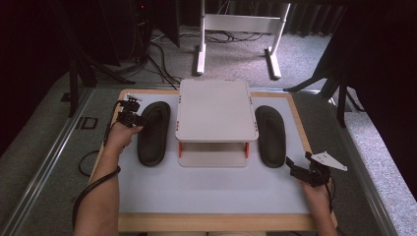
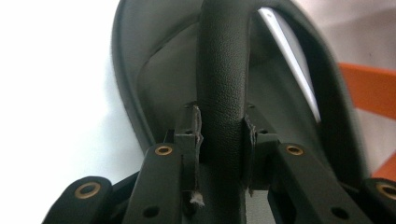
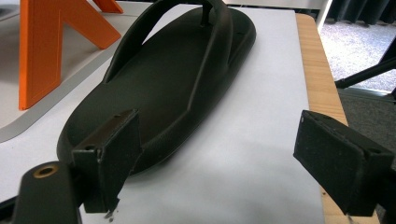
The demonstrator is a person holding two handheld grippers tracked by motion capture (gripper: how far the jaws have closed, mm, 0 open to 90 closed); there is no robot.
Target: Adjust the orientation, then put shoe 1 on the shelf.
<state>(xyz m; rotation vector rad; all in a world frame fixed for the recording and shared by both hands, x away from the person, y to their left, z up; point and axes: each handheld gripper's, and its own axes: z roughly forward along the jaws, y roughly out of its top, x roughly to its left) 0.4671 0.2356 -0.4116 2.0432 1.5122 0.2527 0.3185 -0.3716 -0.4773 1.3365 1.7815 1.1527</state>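
Grey carpet and dark stands ring a wood-edged table (image 1: 206,222) with a white top. At its centre stands a small two-tier white shelf (image 1: 216,110) on orange legs (image 1: 180,149), its upper deck hiding most of the lower one. A black flip-flop lies flat on either side: the left flip-flop (image 1: 153,132) at 9 o'clock from the shelf, the right flip-flop (image 1: 270,135) at 3 o'clock, each close beside the shelf but apart from it.

In the left gripper view the left gripper (image 2: 222,137) has its jaws pinched on the strap (image 2: 223,70) of the left flip-flop, both pads pressed against the strap's sides. In the high view this gripper sits at the toe end of that sandal, near the table's far left corner, with the left hand (image 1: 122,137) behind it and the forearm running back toward 7 o'clock.

The right gripper (image 1: 300,166) hovers near the table's right edge, at about 4 o'clock from the shelf, just off the heel of the right flip-flop. Its jaws are spread wide and grip nothing; in the right gripper view one pad stands by the heel rim, though contact cannot be judged, and the other is over bare white top. Open tabletop stretches along the near side between the two arms.
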